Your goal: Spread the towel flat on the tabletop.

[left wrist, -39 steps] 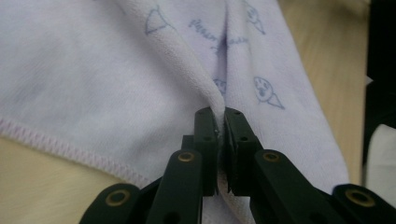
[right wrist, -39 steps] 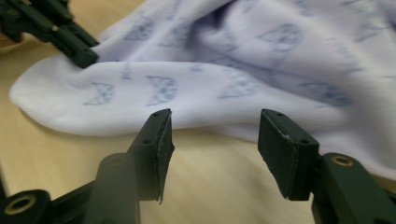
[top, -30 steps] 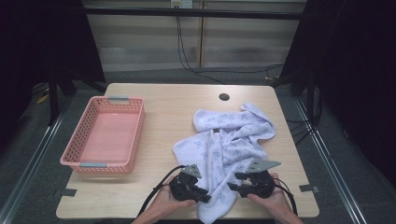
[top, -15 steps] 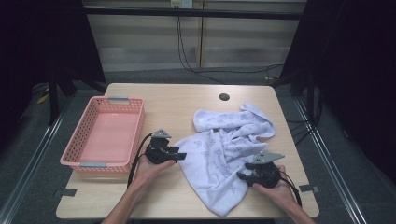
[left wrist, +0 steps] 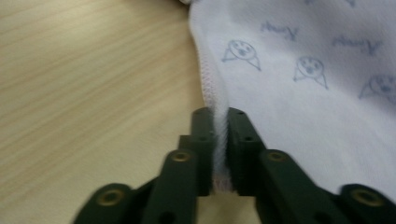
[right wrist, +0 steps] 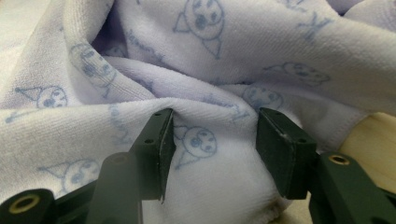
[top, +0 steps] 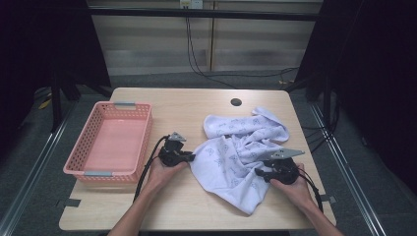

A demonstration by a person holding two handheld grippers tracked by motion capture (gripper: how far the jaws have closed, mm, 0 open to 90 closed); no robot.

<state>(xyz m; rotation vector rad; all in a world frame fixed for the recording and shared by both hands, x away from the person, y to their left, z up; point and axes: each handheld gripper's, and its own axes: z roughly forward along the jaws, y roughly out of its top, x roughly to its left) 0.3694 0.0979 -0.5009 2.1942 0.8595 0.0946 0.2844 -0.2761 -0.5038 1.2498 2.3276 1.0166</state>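
my left gripper (left wrist: 220, 140) just squeezed onto the soft towel's (left wrist: 317, 84) stitched edge | my right gripper (right wrist: 215, 140) gapes, fluffy fold (little faces printed) between its jaws | wooden table (left wrist: 84, 84) beside

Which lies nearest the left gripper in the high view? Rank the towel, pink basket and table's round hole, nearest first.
From the left gripper:
1. Towel, its hem pinched in the gripper, to the right.
2. Pink basket, just left.
3. Round hole, far edge, right.
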